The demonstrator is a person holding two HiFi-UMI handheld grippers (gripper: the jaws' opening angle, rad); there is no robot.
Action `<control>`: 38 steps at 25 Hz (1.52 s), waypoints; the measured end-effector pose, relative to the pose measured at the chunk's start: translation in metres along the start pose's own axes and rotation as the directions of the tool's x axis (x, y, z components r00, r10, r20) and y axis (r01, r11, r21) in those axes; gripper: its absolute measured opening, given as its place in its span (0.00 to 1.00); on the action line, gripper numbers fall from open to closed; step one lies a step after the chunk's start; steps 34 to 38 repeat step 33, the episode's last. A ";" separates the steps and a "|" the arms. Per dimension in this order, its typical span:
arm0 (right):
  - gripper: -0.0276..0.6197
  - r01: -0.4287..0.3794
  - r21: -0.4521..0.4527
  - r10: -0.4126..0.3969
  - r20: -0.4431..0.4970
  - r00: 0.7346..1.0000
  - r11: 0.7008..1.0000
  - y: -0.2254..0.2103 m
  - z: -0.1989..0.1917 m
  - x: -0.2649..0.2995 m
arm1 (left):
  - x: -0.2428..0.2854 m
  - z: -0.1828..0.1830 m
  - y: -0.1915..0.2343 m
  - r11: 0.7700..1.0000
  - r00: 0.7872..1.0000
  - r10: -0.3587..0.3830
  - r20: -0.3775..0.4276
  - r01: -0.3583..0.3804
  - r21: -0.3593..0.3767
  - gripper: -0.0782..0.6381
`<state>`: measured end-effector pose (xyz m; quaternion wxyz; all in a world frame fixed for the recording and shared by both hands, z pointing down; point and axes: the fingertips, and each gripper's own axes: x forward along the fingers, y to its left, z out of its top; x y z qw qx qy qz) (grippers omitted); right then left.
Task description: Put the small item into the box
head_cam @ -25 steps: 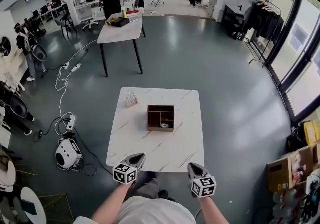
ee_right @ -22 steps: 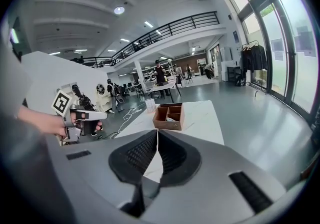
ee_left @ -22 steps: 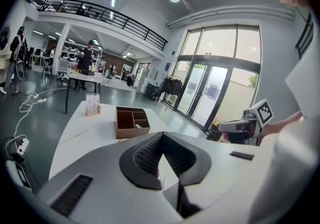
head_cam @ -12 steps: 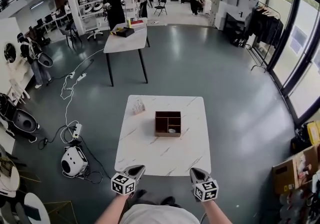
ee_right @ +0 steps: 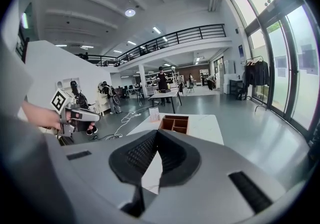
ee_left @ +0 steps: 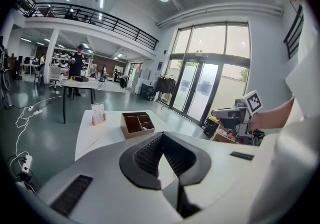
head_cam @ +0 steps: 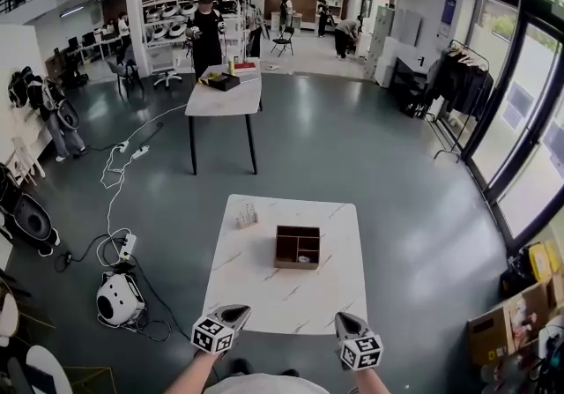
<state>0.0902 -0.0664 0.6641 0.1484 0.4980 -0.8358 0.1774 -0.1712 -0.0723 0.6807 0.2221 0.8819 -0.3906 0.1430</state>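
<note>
A brown wooden box point(head_cam: 298, 247) with compartments stands on the white marble table point(head_cam: 264, 295). A small white item point(head_cam: 303, 258) lies in its near right compartment. A small clear stand point(head_cam: 246, 216) sits at the table's far left. My left gripper point(head_cam: 236, 313) and right gripper point(head_cam: 345, 322) hover at the table's near edge, well short of the box, both shut and holding nothing. In the left gripper view the gripper point(ee_left: 161, 138) points toward the box point(ee_left: 137, 123). In the right gripper view the gripper point(ee_right: 156, 135) faces the box point(ee_right: 175, 123) too.
Farther back, a second table point(head_cam: 225, 97) holds a few items, and a person stands behind it. A round white device point(head_cam: 117, 298) with cables lies on the floor at the left. Cardboard boxes point(head_cam: 520, 308) stand at the right, by the windows.
The head view has lifted and drawn back, so the table looks smaller and farther. Both grippers stay shut near the table's front edge, now a little lower in the view.
</note>
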 end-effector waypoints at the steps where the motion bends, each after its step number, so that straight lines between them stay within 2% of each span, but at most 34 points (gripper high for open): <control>1: 0.08 0.006 0.002 -0.006 0.002 1.000 1.000 0.000 0.000 0.001 | -0.001 0.000 0.003 1.000 1.000 -0.002 0.000 0.002 -0.002 0.13; 19: 0.08 0.014 -0.011 -0.014 0.000 1.000 1.000 0.003 0.007 0.007 | 0.004 0.005 0.020 0.999 0.999 -0.020 0.026 0.021 -0.042 0.13; 38: 0.08 0.004 -0.021 -0.004 0.004 1.000 1.000 0.011 0.013 0.018 | 0.006 0.008 0.024 0.999 0.999 -0.022 0.028 0.023 -0.036 0.13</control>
